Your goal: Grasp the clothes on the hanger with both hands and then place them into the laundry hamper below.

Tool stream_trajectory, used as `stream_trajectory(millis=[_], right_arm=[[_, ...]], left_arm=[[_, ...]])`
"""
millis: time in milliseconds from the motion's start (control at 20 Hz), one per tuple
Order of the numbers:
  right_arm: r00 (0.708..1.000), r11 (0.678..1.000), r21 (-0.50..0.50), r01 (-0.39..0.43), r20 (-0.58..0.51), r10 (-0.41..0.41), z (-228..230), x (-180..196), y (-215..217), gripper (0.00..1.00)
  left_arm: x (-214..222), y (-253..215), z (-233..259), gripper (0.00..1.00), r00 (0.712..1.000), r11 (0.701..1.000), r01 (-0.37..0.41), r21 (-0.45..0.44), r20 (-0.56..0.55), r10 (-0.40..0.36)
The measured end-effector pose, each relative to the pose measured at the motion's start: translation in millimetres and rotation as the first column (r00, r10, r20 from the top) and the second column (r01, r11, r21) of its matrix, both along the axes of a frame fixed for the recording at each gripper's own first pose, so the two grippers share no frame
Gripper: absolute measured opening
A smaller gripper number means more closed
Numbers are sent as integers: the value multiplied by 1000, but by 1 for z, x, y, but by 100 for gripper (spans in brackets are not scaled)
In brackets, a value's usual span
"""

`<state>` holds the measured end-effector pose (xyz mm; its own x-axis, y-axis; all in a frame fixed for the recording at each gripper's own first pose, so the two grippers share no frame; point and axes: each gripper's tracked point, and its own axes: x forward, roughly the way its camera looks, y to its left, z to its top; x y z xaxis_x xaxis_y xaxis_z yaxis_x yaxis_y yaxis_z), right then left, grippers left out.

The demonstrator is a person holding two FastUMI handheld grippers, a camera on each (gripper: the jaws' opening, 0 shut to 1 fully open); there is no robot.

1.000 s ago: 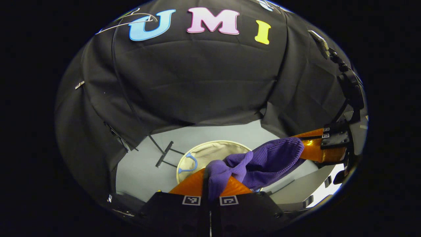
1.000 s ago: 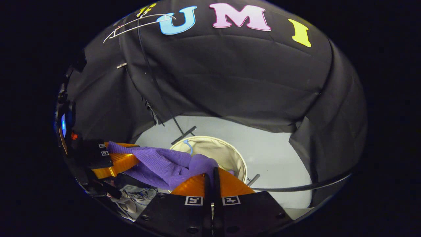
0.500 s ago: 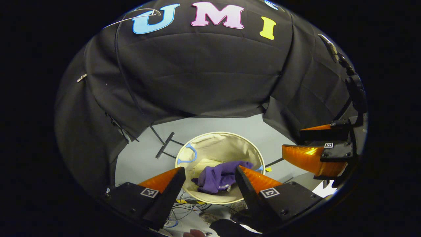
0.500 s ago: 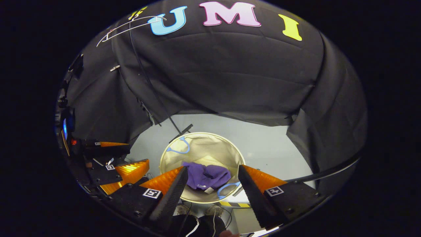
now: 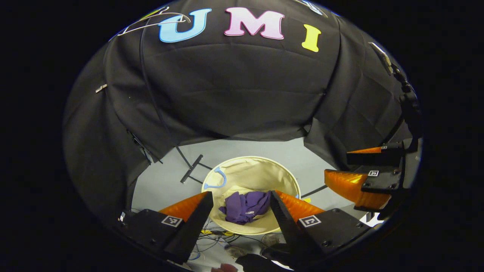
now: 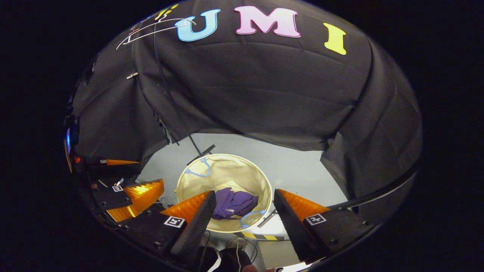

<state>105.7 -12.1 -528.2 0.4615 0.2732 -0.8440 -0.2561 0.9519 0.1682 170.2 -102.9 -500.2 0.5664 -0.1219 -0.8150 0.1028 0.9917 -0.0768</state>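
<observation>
As both views look down past spread fingers, we read the left gripper (image 5: 240, 202) at 6 o'clock of the left gripper view as wide open and holding nothing; the right gripper (image 6: 244, 202), at 6 o'clock of the right gripper view, stands equally wide and empty. We also see the right gripper at 3 o'clock of the left gripper view (image 5: 357, 170), fingers apart, and the left gripper at 8 o'clock of the right gripper view (image 6: 126, 181), likewise parted.

Just beyond the fingertips, below them, sits the laundry hamper (image 5: 280, 172), round, cream-coloured, with blue handle loops (image 5: 216, 180). Inside it, toward its near wall, lies the purple knit garment (image 5: 245, 207), crumpled in a loose heap (image 6: 232, 203); neither gripper touches it. We judge the placing step complete.

Ribbed folds suggest a soft, light, limp fabric that collapses wherever unsupported and will not slip readily from a pinch. Were we to lift it again, we would take hold of a raised fold at the top of the heap, one gripper at each side, so that it hangs spread rather than bunched.

Farther off, at 11 o'clock of each view, the bare wire hanger (image 6: 151, 30) hangs high against the black cloth wall, with the stand's foot (image 5: 191, 169) on the grey floor (image 5: 162, 185) beside the hamper.
</observation>
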Motion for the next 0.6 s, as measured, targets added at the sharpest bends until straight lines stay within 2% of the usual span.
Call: stream_trajectory(millis=[350, 450, 600], right_arm=[[979, 998, 22, 67, 192, -69, 80, 38, -9, 99], [965, 997, 19, 80, 248, -82, 113, 45, -12, 99], [934, 993, 54, 108, 337, -120, 169, 54, -7, 99]], left_arm=[[7, 9, 73, 96, 986, 998, -46, -39, 156, 51], [10, 15, 106, 96, 973, 997, -57, -51, 223, 67], [17, 27, 167, 96, 933, 994, -79, -79, 345, 102]])
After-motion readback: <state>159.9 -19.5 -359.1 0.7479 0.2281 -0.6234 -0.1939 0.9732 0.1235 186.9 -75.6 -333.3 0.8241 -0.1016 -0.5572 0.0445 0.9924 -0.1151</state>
